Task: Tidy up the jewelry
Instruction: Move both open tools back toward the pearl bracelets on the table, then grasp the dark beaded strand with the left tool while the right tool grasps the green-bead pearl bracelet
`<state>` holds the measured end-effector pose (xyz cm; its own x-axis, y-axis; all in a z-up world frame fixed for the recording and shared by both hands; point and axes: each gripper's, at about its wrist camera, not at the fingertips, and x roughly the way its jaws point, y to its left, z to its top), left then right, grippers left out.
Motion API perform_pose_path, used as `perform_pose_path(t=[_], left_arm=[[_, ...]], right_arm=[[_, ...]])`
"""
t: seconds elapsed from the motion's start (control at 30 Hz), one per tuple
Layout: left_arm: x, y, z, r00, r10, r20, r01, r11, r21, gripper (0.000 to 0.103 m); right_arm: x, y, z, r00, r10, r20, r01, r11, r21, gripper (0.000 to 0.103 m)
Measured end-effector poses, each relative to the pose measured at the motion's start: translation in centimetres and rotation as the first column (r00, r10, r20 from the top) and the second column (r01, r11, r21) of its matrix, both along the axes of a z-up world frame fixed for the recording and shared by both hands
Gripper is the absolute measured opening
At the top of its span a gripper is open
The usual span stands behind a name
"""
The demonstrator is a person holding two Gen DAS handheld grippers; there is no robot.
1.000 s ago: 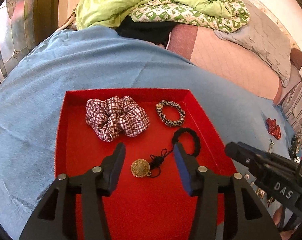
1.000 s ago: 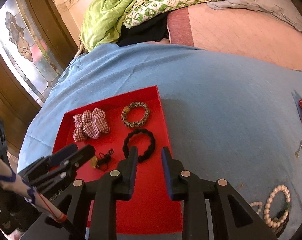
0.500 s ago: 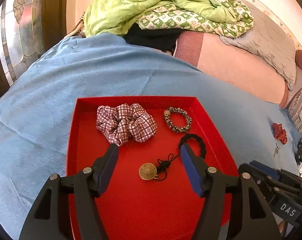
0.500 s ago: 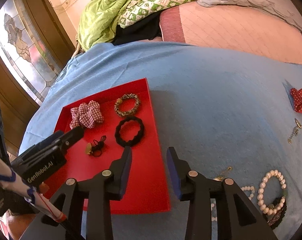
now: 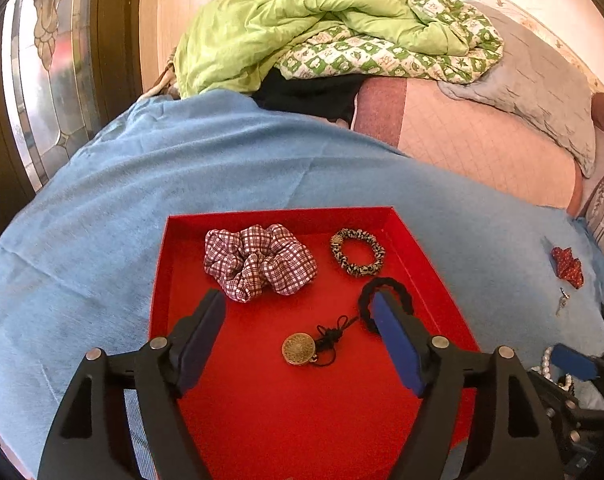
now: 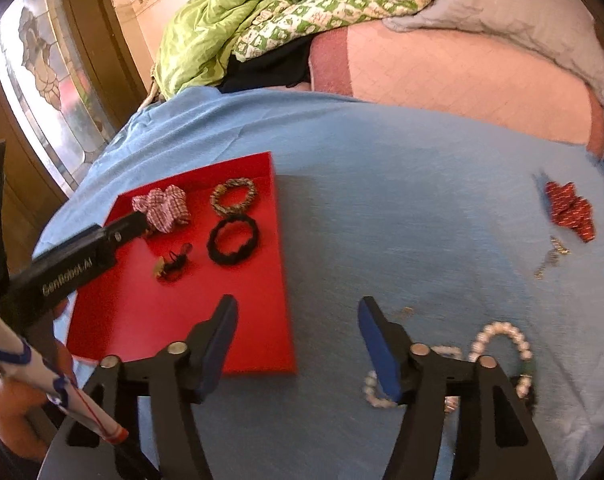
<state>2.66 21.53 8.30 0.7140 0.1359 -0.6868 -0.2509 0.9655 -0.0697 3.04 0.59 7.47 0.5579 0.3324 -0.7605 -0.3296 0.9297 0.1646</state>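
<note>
While both tongs stand open and empty, left gripper (image 5: 299, 328) over red tray (image 5: 302, 420) centre frame, gold pendant (image 5: 298, 349) between its fingers, right gripper (image 6: 297, 344) lower centre, pearl bracelet (image 6: 502, 338) lower right on blue blanket (image 6: 402, 200).

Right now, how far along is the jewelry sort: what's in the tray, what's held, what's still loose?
Done: the red tray holds four pieces: plaid scrunchie, patterned bracelet, black hair tie and gold pendant on a cord.

In hand: nothing. The left gripper and right gripper are both open and empty.

Left: on the blue blanket lie the pearl bracelet, red bow and a small chain.
</note>
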Motion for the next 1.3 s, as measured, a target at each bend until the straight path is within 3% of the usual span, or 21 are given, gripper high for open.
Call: perform_pose_path(t=[0.1,0.37,0.53,0.67,0.83,0.97,1.1,1.3], left_arm=[[-0.4,-0.9,0.3,1.000,-0.009,0.013,0.009,1.000,0.019,0.084],[-1.7,-6.2,0.4,0.994,-0.108,0.017,0.106,0.991,0.084,0.087],[-2.8,-9.6,-0.2,0.970,-0.242,-0.029,0.243,0.970,0.029,0.087],[-4.8,-12.4,-0.9,0.927,-0.369,-0.063,0.367,0.929,-0.046,0.087],[-5.9,-15.6,-2.0,0.883,-0.456,-0.113,0.459,0.888,0.004,0.087],[-5.8,-17.0,-3.5,0.844,-0.512,-0.161,0.517,0.856,-0.010,0.087],[-6.2,-18.1,-3.7,0.807,-0.571,-0.149,0.573,0.819,-0.036,0.087],[-6.3,-20.8,-2.8,0.747,-0.660,-0.079,0.656,0.752,-0.071,0.087]], right_arm=[[-1.3,-1.9,0.4,0.999,-0.034,0.041,0.035,0.999,-0.041,0.088],[-4.2,-10.5,-0.1,0.976,-0.198,0.086,0.204,0.976,-0.071,0.093],[-4.3,-16.2,-0.8,0.954,-0.298,0.003,0.298,0.954,0.036,0.093],[-4.7,-19.2,-0.8,0.946,-0.323,-0.020,0.324,0.940,0.105,0.092],[-4.5,-20.4,-2.3,0.951,-0.289,-0.110,0.303,0.942,0.145,0.071],[-4.4,-20.1,-3.4,0.951,-0.266,-0.157,0.289,0.946,0.149,0.060],[-3.9,-19.9,-4.2,0.944,-0.274,-0.185,0.300,0.945,0.129,0.042],[-3.5,-21.9,-4.6,0.910,-0.353,-0.218,0.391,0.906,0.164,0.040]])
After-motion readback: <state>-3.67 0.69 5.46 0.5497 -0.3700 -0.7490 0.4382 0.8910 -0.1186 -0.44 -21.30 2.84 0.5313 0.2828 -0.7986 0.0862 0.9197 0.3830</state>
